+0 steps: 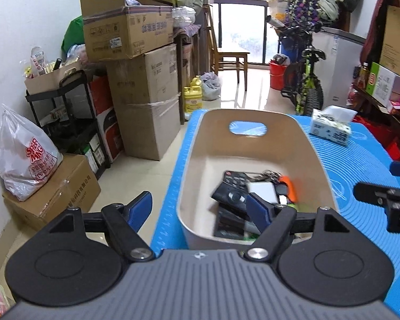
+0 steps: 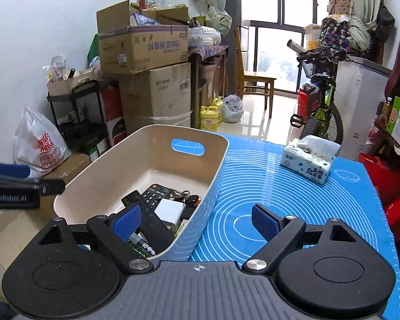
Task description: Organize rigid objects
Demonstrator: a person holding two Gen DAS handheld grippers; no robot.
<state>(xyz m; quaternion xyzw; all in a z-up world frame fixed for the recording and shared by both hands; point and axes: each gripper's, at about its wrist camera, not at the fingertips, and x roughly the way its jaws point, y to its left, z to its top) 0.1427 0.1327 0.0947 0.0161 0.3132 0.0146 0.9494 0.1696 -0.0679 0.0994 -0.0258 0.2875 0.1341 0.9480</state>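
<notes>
A beige bin (image 1: 256,144) (image 2: 157,157) with a handle cut-out stands on the blue mat (image 1: 365,165) (image 2: 266,186). In it lie black remotes (image 1: 230,190) (image 2: 153,208), a white block (image 1: 262,190) (image 2: 170,209), keys (image 2: 185,197), an orange item (image 1: 289,186) and batteries (image 2: 142,245). My left gripper (image 1: 200,210) is open and empty, straddling the bin's near left wall. My right gripper (image 2: 197,220) is open and empty, straddling the bin's near right wall. Each gripper shows at the edge of the other's view (image 1: 386,202) (image 2: 18,186).
A tissue pack (image 1: 330,125) (image 2: 309,160) lies at the mat's far right. Stacked cardboard boxes (image 1: 144,80) (image 2: 152,80), a black rack (image 1: 66,122) and a white bag (image 1: 24,154) stand on the left. A bicycle (image 1: 304,77) (image 2: 320,101) and chair (image 1: 226,56) are behind.
</notes>
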